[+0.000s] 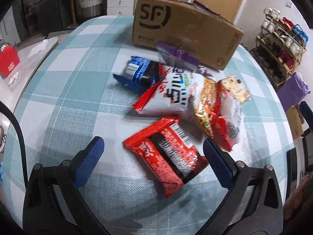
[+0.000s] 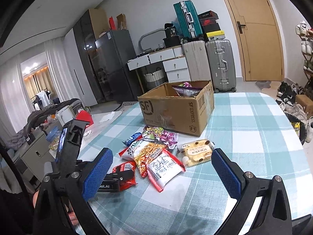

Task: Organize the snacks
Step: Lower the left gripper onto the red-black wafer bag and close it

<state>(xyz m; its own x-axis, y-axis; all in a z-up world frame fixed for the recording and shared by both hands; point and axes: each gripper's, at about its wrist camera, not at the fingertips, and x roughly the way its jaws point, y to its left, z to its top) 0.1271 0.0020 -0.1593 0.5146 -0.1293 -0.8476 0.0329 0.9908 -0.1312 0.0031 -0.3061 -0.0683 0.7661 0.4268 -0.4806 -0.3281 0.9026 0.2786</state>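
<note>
Several snack packets lie in a heap on the teal checked tablecloth (image 1: 64, 101) in front of an open SF cardboard box (image 1: 185, 29) (image 2: 176, 109). My left gripper (image 1: 154, 146) is open, its blue pads standing either side of a red packet (image 1: 168, 156) (image 2: 125, 168) without touching it. Behind it lie a white and red packet (image 1: 172, 96), a blue packet (image 1: 138, 74), an orange noodle snack (image 1: 205, 105) (image 2: 148, 152), a cake pack (image 2: 197, 152) and a purple packet (image 2: 166, 135). My right gripper (image 2: 162, 154) hangs open and empty, short of the heap.
Purple packets (image 2: 185, 90) lie inside the box. A shoe rack (image 1: 279, 45) stands beyond the table's right edge. Suitcases (image 2: 219, 64) and white drawers (image 2: 176, 68) line the far wall. A red bag (image 1: 7, 62) sits on a side cabinet at the left.
</note>
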